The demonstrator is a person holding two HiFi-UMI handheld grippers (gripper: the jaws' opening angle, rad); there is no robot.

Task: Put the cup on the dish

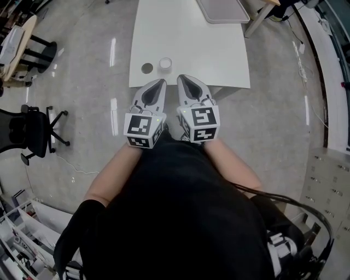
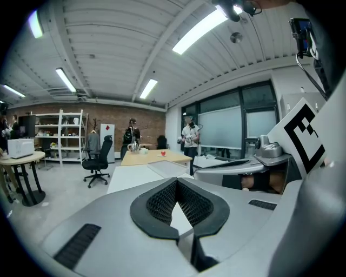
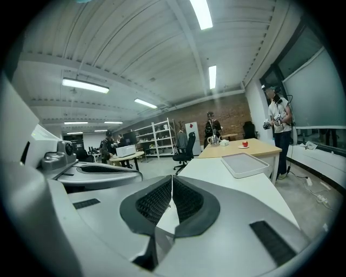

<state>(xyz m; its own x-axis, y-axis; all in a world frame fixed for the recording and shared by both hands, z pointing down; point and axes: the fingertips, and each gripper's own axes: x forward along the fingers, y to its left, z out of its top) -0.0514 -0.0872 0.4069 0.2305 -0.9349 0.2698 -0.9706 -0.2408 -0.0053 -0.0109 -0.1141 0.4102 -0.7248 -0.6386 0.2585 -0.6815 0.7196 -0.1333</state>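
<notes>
Cup (image 1: 165, 63): white, upright on the white table (image 1: 219, 49), close to the table's near edge and left of its middle. Can't see into it from the head view. Dish (image 1: 147, 68): small, dark, round, flat on the table just left of the cup and apart from it, so the cup is not on the dish. Tray (image 1: 221, 11): grey, shallow, at the table's far side toward its right, partly cut off by the frame; in the right gripper view its bed reads as plain grey. Both grippers are off the table, held side by side over the floor just short of the table's near edge, tips pointing at the table. Left gripper (image 1: 162, 82) lines up roughly with the cup. Right gripper (image 1: 180, 78) is just beside it on the right, close but not touching. Marker cubes face up at the head camera, with bare forearms running back from them to the person's black top. Left gripper view: pads closed tip to tip, gripping nothing, and the table surface shows through the V-shaped gap behind the tips. Right gripper view: same, jaws clamped together at the tips and empty, table and tray ahead. Office chair (image 1: 33, 131) stands on the floor well left of the table.
</notes>
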